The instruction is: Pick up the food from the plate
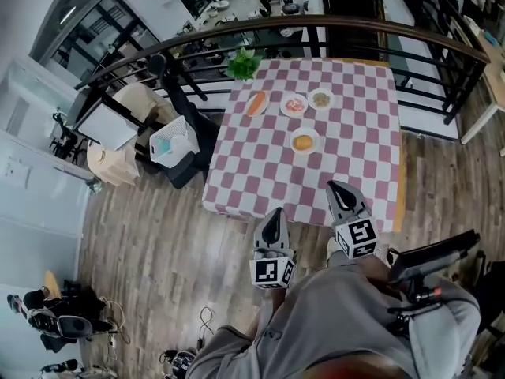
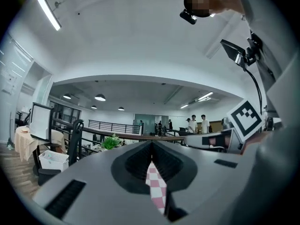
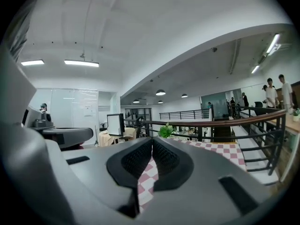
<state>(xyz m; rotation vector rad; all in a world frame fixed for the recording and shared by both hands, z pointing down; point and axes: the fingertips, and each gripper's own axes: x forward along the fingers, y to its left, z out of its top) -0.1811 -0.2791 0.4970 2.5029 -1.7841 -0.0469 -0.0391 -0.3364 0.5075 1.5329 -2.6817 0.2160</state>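
Food sits on three small plates on the far half of the bench [image 1: 260, 172], which is covered in a red-and-white checked cloth. A round golden bun [image 1: 303, 141] lies on the nearest plate [image 1: 292, 144]. Behind it, pinkish food [image 1: 295, 104] fills a second plate [image 1: 284, 107], and brownish food [image 1: 320, 99] a third plate [image 1: 331, 99] just to its right. A long orange piece [image 1: 256, 103] lies left of these; I cannot tell whether it has a plate under it. A leafy green plant [image 1: 243, 63] stands at the far left corner.

My left gripper [image 1: 275, 215] [image 2: 151, 146] hangs over the wooden floor [image 1: 150, 235] just short of the near edge, jaws closed tip to tip with nothing between them. My right gripper [image 1: 338, 188] [image 3: 151, 142] reaches over the near edge of the cloth, its jaws likewise together and empty. Both point towards the plates, well apart from them.

A dark railing [image 1: 426, 38] curves round behind the bench, and a black chair [image 1: 189, 160] with a white basket [image 1: 170, 144] stands to its left.
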